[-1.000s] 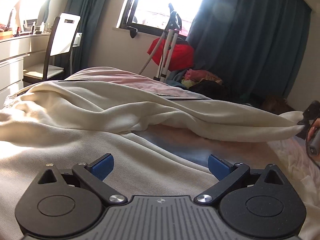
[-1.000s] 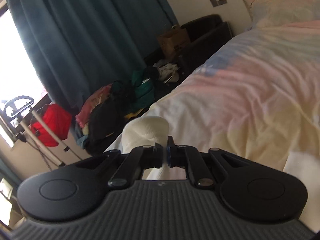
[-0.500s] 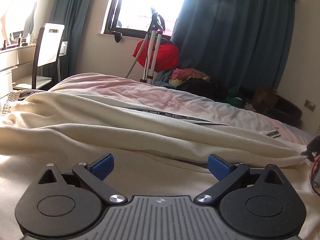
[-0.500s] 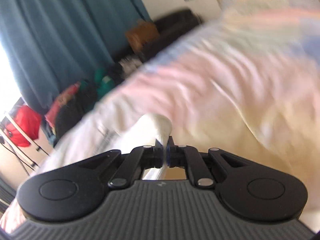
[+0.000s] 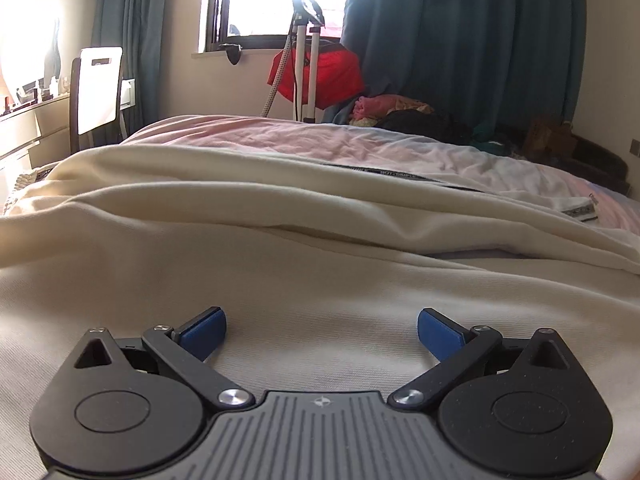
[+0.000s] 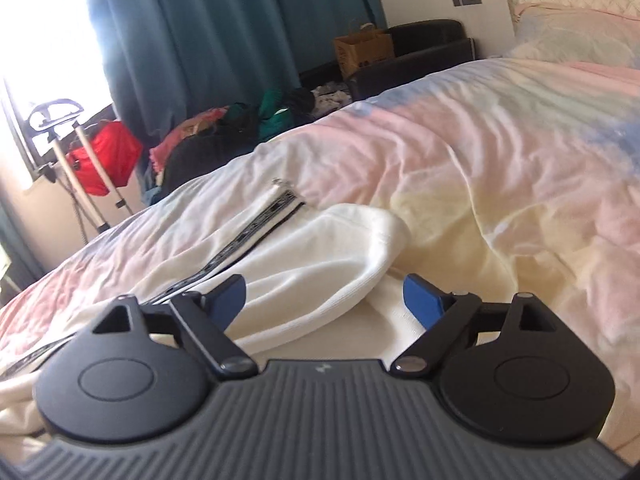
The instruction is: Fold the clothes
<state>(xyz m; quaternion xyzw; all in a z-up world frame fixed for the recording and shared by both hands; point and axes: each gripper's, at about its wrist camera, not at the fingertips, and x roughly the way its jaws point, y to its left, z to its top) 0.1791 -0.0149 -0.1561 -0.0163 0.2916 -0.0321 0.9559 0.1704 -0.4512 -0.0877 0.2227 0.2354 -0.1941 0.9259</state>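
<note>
A cream garment lies spread on the bed, one part folded over the rest in a long ridge. My left gripper hovers low over its near part, jaws wide open, nothing between them. In the right wrist view the same garment shows a rounded fold end and a black-and-white striped band. My right gripper is opening; the fold end lies between its blue pads, which do not press on it.
The bed has a pastel pink, blue and yellow cover. Beyond it stand a white-backed chair, a stand with a red cloth, a heap of clothes, dark curtains, a cardboard bag and a dark sofa.
My right gripper was shut on the garment's end, carried it down onto the bed and has opened off it. My left gripper stayed open and sank closer to the cloth.
</note>
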